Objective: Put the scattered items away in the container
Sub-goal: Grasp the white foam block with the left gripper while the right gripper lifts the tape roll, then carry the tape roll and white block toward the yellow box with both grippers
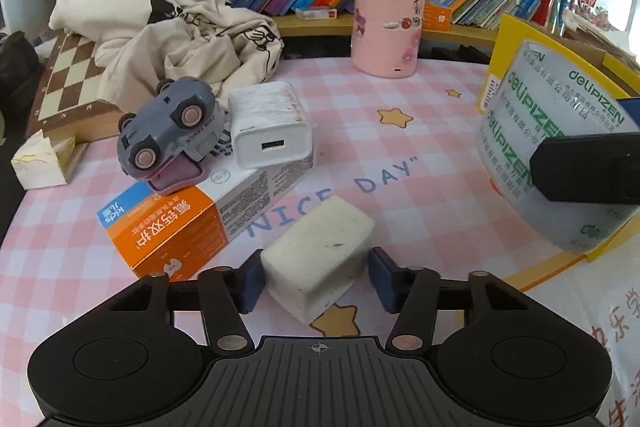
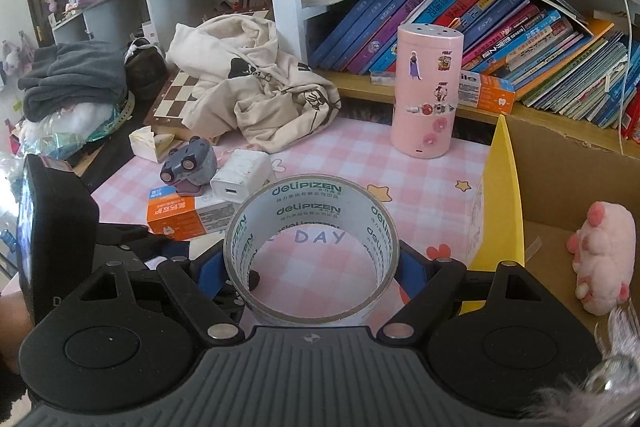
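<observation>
The left gripper straddles a white foam block lying on the near worktop, long axis slanting away to the right, left pad touching, right pad just clear; the right gripper pinches a tape roll beside the cardboard box at right

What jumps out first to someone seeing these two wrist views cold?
The clear roll of green-lettered packing tape, clamped between the right gripper fingers just left of the yellow-edged cardboard box. Next, the off-white rectangular foam block on the pink checked tablecloth, sitting between the left gripper fingers. Behind it, a grey toy car lies tipped on an orange and white carton.
</observation>
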The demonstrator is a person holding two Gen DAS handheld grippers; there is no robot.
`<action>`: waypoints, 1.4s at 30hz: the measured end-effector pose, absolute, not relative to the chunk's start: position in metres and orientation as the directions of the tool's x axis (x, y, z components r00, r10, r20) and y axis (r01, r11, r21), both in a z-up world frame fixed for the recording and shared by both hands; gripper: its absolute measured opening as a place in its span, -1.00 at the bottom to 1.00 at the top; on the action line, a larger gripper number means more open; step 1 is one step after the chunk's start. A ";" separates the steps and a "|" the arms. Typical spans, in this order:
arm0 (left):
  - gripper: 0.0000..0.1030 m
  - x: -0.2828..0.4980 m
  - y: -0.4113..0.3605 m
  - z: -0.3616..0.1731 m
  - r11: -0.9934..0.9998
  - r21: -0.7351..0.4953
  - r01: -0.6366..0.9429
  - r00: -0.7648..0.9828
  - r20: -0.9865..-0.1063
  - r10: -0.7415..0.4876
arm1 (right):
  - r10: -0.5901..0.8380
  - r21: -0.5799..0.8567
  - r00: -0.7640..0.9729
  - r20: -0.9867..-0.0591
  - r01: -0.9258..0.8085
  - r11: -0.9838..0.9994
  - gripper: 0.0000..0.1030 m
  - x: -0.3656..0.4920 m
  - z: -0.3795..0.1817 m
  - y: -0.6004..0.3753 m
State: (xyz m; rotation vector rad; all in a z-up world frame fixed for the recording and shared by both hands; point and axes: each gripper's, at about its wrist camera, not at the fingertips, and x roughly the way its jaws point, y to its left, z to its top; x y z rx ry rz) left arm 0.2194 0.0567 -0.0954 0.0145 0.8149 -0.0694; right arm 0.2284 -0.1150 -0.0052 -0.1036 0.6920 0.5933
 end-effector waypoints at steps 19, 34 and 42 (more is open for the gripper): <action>-0.42 0.161 0.094 -0.058 0.974 -0.212 -0.077 0.689 -0.718 -0.102 | 0.490 0.061 0.571 -0.658 -0.608 0.791 0.60 0.193 -0.002 -0.113; -0.43 0.094 0.108 -0.024 0.948 -0.292 -0.124 0.727 -0.677 -0.113 | 0.509 0.078 0.500 -0.701 -0.655 0.751 0.60 0.144 -0.010 -0.108; -0.43 0.067 0.115 -0.019 0.943 -0.307 -0.132 0.737 -0.666 -0.113 | 0.508 0.059 0.486 -0.712 -0.678 0.732 0.60 0.118 -0.009 -0.104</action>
